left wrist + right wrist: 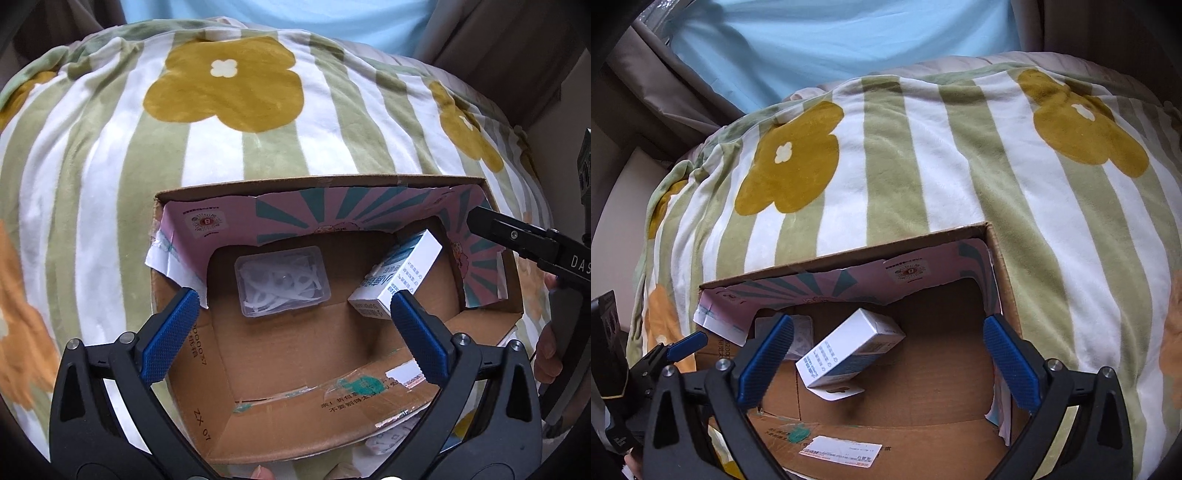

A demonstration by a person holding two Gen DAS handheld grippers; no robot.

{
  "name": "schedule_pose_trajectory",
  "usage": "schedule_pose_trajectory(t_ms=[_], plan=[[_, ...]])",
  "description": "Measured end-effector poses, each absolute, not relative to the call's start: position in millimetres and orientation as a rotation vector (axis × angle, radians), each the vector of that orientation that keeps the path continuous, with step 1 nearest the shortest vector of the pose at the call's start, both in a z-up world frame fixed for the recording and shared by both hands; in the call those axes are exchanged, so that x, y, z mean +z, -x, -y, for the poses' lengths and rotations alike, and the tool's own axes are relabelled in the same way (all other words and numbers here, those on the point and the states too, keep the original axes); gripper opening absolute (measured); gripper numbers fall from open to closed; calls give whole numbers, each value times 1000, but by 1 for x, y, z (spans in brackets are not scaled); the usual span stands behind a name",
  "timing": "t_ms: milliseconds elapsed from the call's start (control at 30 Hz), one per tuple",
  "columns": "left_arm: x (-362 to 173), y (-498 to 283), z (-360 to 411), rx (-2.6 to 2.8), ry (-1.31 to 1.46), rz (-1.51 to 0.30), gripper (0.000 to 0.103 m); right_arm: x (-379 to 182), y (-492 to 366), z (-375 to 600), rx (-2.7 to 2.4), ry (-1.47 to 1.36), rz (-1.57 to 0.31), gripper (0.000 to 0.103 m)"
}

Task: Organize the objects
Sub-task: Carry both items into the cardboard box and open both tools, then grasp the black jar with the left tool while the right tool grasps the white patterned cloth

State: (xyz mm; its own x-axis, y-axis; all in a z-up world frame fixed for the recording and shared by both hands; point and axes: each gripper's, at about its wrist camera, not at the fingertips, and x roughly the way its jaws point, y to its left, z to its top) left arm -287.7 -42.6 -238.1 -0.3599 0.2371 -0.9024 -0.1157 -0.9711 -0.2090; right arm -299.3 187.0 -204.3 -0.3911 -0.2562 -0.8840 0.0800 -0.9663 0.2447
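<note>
Both the left claw (pixel 295 325) and right claw (pixel 888 363) gape wide and empty over the cardboard box (pixel 221 376), where the white carton (pixel 849 349), tilted at three o'clock, might topple onto the clear case (pixel 282 282).

Left gripper (pixel 293 332) hangs with its jaws spread wide, blue pads (pixel 170 334) empty. Right gripper (pixel 886 365) hovers the same way, jaws wide apart, nothing between its pads (pixel 1010 365). Each shows at the edge of the other's view, side by side, not touching.
</note>
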Motion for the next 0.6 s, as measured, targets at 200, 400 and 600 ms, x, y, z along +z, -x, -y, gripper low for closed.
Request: schedule_pose_trajectory(t_ms=[200,400,600], plan=[[-234,279,49,2437,1635,140,102,-196,291,-185,-2468,-1553,227,102],[-225,269,53,2453,1613,127,102,-187,282,-187,-2478,-1531,255,102],[-204,254,57,2472,1577,118,102,-162,265,-182,-2517,-1467,199,102]])
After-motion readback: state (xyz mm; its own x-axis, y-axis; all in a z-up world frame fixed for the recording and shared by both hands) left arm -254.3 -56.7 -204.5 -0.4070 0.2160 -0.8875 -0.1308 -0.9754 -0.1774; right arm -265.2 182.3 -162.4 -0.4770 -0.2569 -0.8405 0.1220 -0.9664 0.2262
